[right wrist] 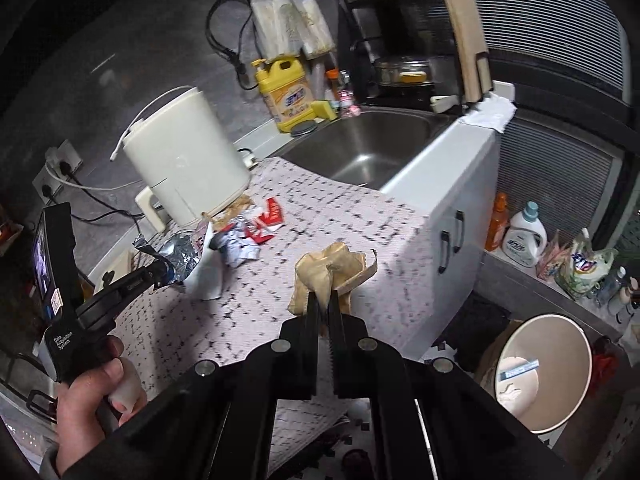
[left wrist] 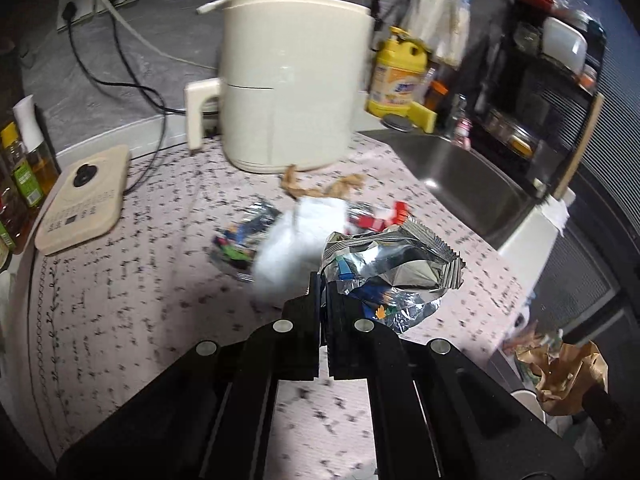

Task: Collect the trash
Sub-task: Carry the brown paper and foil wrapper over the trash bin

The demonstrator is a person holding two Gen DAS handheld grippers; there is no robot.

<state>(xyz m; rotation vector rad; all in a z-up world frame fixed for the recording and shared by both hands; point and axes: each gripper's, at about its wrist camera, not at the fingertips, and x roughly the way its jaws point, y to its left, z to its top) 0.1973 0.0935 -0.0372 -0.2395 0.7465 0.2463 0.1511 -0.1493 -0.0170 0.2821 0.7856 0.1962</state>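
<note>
My left gripper [left wrist: 323, 286] is shut on a crumpled silver foil wrapper [left wrist: 390, 266] and holds it above the patterned counter mat [left wrist: 140, 300]; it also shows in the right wrist view [right wrist: 160, 270]. My right gripper [right wrist: 324, 300] is shut on a crumpled brown paper [right wrist: 332, 272], held over the counter's front edge. On the mat lie a white tissue [left wrist: 292, 248], a red-and-white wrapper [left wrist: 380, 218], a colourful foil wrapper [left wrist: 240, 240] and brown paper scraps [left wrist: 320, 186]. A beige trash bin [right wrist: 544, 372] stands open on the floor at lower right.
A cream air fryer [left wrist: 292, 80] stands at the back of the counter. A steel sink [right wrist: 360, 152] lies to the right, with a yellow detergent jug [right wrist: 286, 92] behind it. A beige scale-like pad [left wrist: 84, 196] and bottles [left wrist: 24, 172] sit at left.
</note>
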